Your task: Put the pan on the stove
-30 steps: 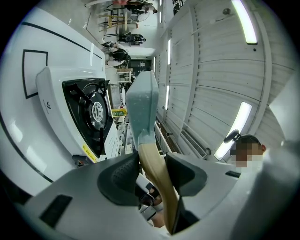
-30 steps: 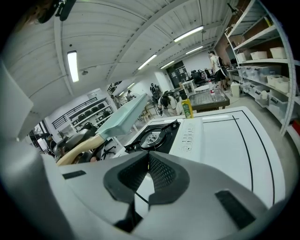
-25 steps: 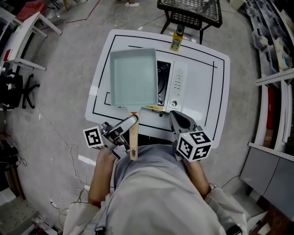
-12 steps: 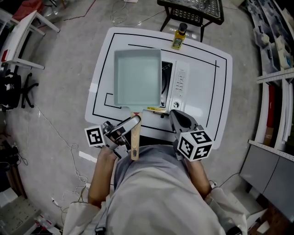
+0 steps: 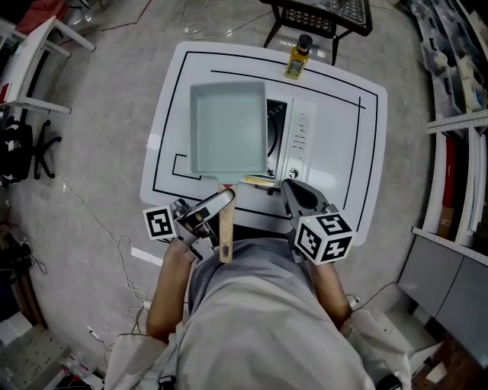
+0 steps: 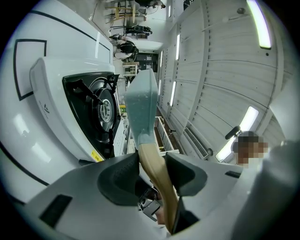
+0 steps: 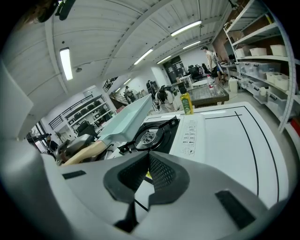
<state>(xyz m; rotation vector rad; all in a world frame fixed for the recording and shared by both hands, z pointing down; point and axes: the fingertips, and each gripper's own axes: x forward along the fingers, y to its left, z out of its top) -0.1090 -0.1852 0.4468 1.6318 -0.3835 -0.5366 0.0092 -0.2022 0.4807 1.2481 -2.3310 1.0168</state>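
Note:
A pale blue-grey rectangular pan (image 5: pixel 229 126) with a wooden handle (image 5: pixel 225 228) hangs over the left part of the white single-burner stove (image 5: pixel 293 141). My left gripper (image 5: pixel 221 202) is shut on that handle, which runs between its pads in the left gripper view (image 6: pixel 152 164). There the pan (image 6: pixel 143 103) shows edge-on, just off the black burner (image 6: pixel 101 110). My right gripper (image 5: pixel 288 187) sits at the stove's near edge, shut and empty. Its view (image 7: pixel 149 171) shows the pan (image 7: pixel 129 115) tilted above the burner (image 7: pixel 150 136).
The stove stands on a white table (image 5: pixel 343 152) marked with black lines. A yellow bottle (image 5: pixel 297 57) stands at the table's far edge, with a black mesh table (image 5: pixel 320 15) behind it. Shelving lines the right side, and cables lie on the floor at left.
The pan and my left gripper have sunk slightly toward the stove. The right gripper has stayed where it was.

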